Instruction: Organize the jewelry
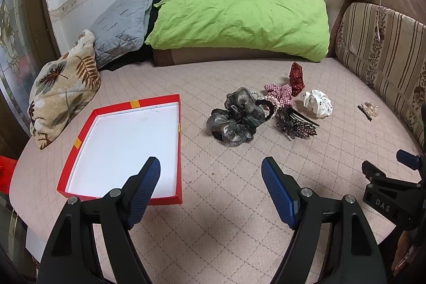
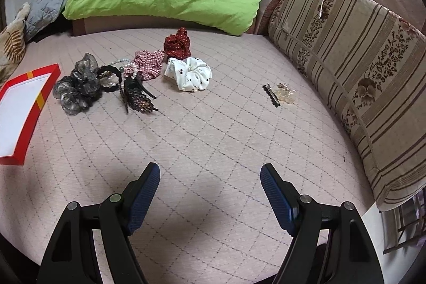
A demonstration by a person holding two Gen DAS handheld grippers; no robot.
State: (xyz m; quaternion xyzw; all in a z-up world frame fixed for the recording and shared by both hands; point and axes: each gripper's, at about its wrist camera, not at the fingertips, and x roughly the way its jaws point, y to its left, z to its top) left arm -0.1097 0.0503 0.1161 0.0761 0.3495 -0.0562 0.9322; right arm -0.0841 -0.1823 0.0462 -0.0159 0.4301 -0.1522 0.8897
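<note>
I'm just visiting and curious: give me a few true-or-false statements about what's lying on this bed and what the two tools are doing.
1. The red box is empty. True.
2. The left tool is clamped on a scrunchie. False: its jaws stand open with nothing between them.
3. The white scrunchie lies inside the box. False: it lies on the quilted cover, beside the red dotted scrunchie.
4. A small black clip lies apart from the pile, nearer the striped cushion. True.
5. The right tool is open and holds nothing. True.
</note>
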